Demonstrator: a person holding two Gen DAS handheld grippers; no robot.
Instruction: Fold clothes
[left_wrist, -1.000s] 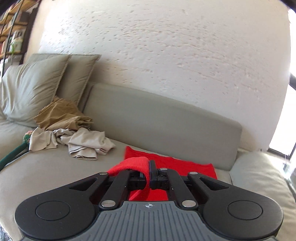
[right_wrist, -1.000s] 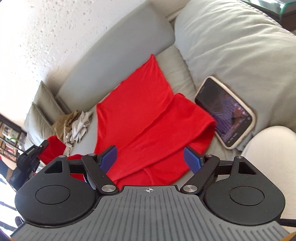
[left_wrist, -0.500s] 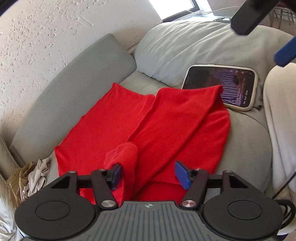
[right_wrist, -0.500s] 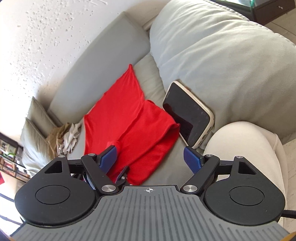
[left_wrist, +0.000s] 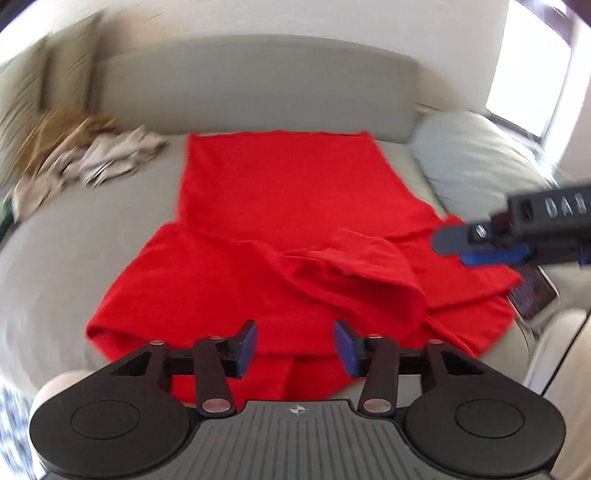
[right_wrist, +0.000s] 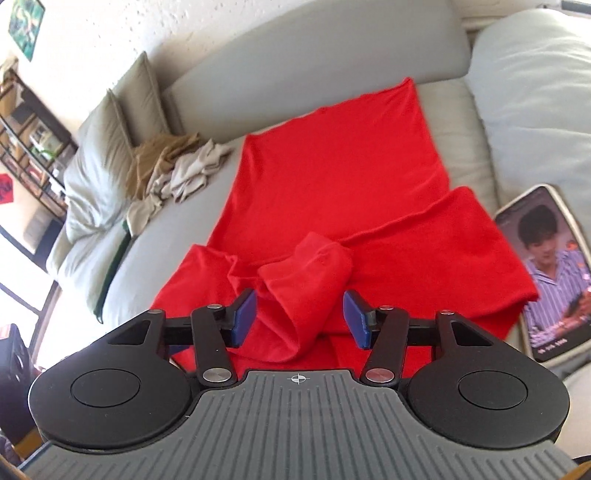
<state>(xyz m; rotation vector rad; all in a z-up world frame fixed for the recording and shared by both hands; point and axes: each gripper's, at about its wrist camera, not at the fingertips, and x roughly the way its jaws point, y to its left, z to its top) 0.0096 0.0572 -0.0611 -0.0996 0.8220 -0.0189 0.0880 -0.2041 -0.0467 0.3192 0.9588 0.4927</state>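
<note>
Far to the left of your claws, a heap of tan and cream clothes (right_wrist: 173, 166) lies on the grey sofa (right_wrist: 314, 70), beside two cushions (right_wrist: 110, 147). Your left gripper (left_wrist: 294, 345) has its jaws spread wide and holds nothing; the red garment (left_wrist: 288, 206) lies spread on the seat just ahead of and beneath its tips. Your right gripper (right_wrist: 299, 317) is likewise spread apart and empty, a bunched red sleeve (right_wrist: 306, 277) lying loose between its blue pads (right_wrist: 243, 315). To the right of that claw, a phone (right_wrist: 546, 273) with a lit screen rests against the garment's edge.
</note>
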